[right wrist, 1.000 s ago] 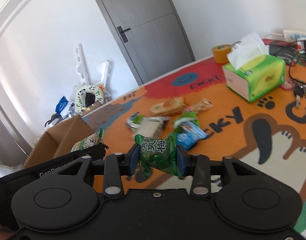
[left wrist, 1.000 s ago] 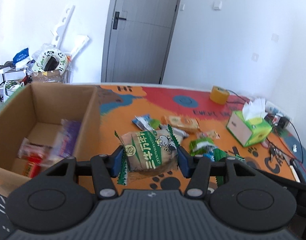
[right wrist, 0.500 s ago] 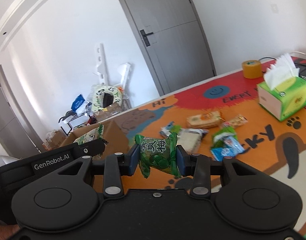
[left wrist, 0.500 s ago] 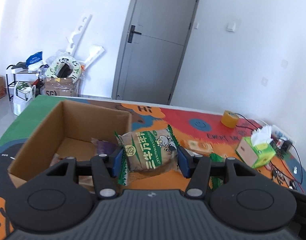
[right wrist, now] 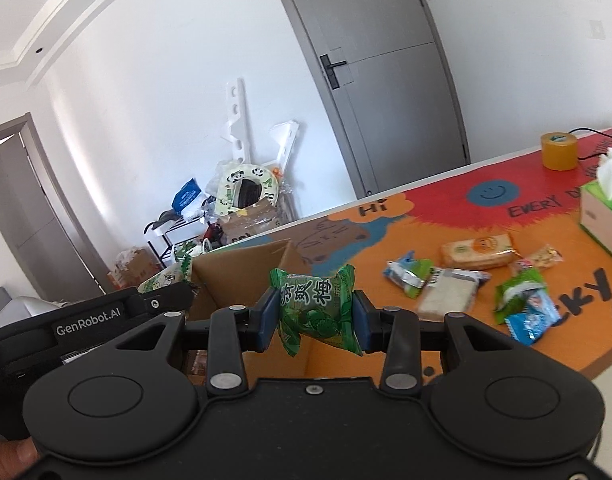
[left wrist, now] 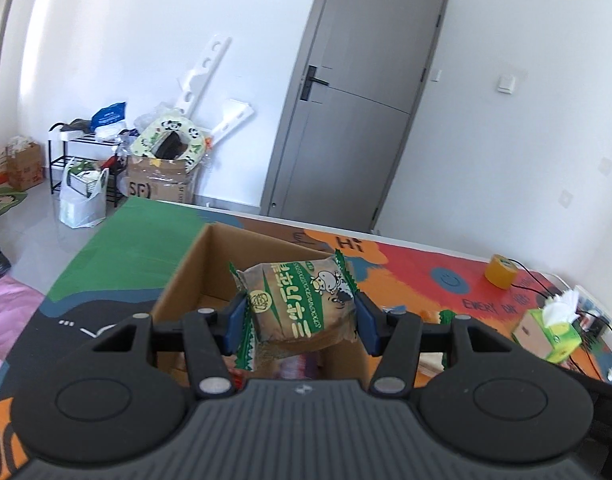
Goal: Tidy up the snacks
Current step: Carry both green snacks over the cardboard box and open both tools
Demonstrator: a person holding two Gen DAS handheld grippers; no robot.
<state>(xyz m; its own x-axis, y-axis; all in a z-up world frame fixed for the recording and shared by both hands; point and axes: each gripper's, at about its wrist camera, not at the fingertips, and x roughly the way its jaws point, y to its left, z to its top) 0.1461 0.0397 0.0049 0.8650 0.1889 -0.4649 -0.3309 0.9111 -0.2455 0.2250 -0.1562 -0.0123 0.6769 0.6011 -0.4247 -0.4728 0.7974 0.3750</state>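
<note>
A: Left tongs clenched on brown cake pack, held in air above box; box on counter, near its left end

B: Right tongs clenched on green plum pack, just right of box's right wall, not over the opening

A: Other snacks loose on counter to the right, well apart from box; tissue box and tape roll farther right

B: Risks from here?

A: Crowding, mainly. Both tongs near same opening, left one close beside right; likely bump if both lowered together

B: And for plum pack?

A: Held outside the wall. Released here, probably down onto counter or off the rim, not inside

A: Cake pack gripped by crinkly end seals, body sagging a little between the pads; possible slip if swung fast

B: Inside of box?

A: Packs already at near side, mostly hidden behind tongs; far side looks bare. Dropped from high, possible bounce or landing on edge

B: Safer bet: one at a time, low over the opening, then release
</note>
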